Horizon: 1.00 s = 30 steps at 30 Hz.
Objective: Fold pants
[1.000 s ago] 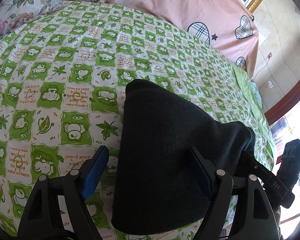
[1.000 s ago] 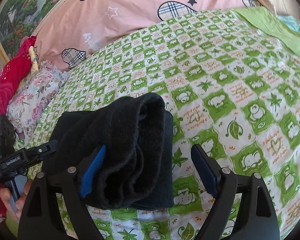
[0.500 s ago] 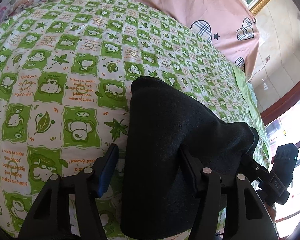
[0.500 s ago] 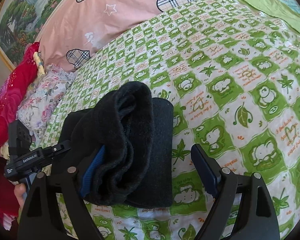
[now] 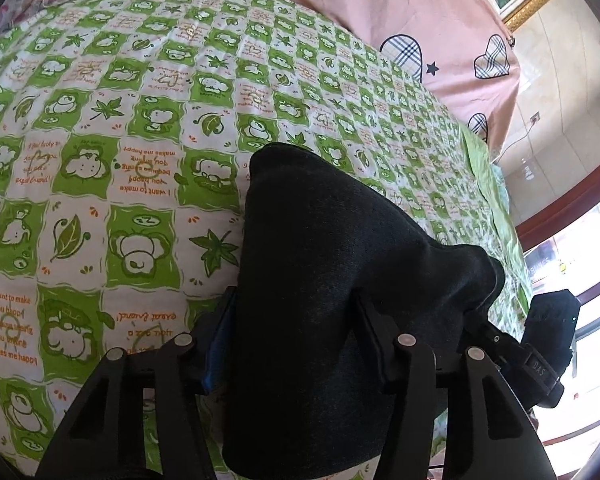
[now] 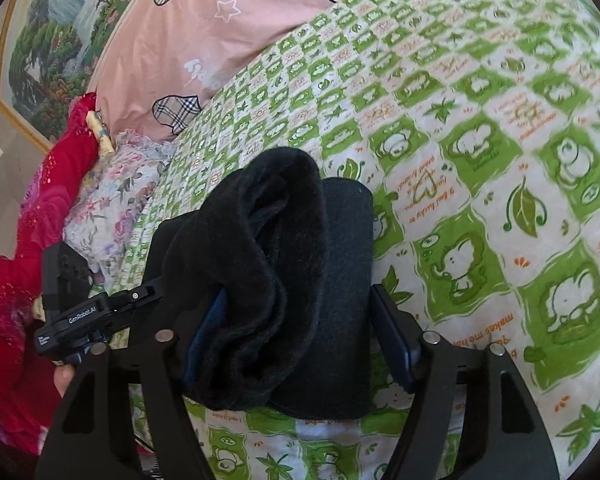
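Observation:
The black pants (image 5: 320, 280) lie folded into a thick bundle on the green-and-white checked bedsheet (image 5: 100, 160). My left gripper (image 5: 296, 312) straddles the near end of the bundle, with the cloth filling the gap between its fingers. In the right wrist view the pants (image 6: 284, 280) show their rolled layered end. My right gripper (image 6: 300, 312) straddles that end, its fingers closing on the cloth. Each gripper shows in the other's view, the right one (image 5: 540, 352) and the left one (image 6: 84, 312).
A pink quilt with plaid hearts (image 5: 420, 20) lies at the head of the bed. A floral pillow (image 6: 112, 200) and a red cloth (image 6: 28, 240) sit to the left. A framed landscape painting (image 6: 60, 40) hangs behind. The bed's edge and a window (image 5: 560, 260) are at the right.
Both grippers have narrowed around the bundle over the last second. Both have moved forward and lower over the pants.

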{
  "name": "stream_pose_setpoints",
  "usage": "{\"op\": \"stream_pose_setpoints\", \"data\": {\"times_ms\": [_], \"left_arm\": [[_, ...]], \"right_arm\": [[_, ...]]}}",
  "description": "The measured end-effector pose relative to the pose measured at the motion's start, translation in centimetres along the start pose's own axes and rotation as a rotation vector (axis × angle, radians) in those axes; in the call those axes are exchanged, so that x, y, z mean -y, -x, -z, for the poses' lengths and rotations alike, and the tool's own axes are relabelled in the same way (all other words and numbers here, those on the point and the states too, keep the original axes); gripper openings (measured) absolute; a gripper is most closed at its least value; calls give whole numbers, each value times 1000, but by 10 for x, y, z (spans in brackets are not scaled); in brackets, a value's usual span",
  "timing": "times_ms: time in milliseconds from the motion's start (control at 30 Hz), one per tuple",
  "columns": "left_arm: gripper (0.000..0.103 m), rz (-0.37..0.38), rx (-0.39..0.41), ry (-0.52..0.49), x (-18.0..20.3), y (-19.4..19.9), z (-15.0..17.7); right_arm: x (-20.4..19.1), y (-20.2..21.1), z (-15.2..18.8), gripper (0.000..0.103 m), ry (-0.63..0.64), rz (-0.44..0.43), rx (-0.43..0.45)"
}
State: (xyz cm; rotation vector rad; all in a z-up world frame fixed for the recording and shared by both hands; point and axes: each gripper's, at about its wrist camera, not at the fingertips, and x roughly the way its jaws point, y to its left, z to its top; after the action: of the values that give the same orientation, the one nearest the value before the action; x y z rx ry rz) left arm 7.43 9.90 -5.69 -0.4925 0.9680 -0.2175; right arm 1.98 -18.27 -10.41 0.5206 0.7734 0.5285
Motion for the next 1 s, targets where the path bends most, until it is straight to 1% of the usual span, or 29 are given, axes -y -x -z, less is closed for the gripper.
{"op": "stream_pose_setpoints", "data": {"times_ms": [33,100,167,267,333,400,433,533,600,767,900,1000], "left_arm": [[50,3,5,-2,0,1,0],[44,11,20,-4,2,5,1],[36,27,38,0,3,12,2],[31,46,62,4,6,23,1],[30,47,86,3,7,34,-2],[30,30,127,-1,8,44,-7],[30,25,142,-2,7,48,-10],[30,2,176,10,0,58,-21],[30,-17,199,25,-8,64,-30],[30,-61,248,67,-28,71,-50],[30,-79,260,82,-44,69,-62],[30,-98,244,91,-54,59,-65]], "right_arm": [[-1,0,0,62,0,-7,0],[-4,3,1,53,5,-26,5],[-10,7,0,49,19,-42,19],[-20,13,-3,46,30,-60,48],[-30,16,-9,45,54,-75,65],[-35,13,-18,45,61,-93,61],[-40,9,-25,45,66,-110,61],[-52,-4,-40,45,100,-121,63],[-62,-17,-50,45,120,-127,62],[-84,-53,-73,45,181,-111,48],[-93,-78,-89,45,219,-119,27],[-94,-94,-94,45,236,-103,1]]}}
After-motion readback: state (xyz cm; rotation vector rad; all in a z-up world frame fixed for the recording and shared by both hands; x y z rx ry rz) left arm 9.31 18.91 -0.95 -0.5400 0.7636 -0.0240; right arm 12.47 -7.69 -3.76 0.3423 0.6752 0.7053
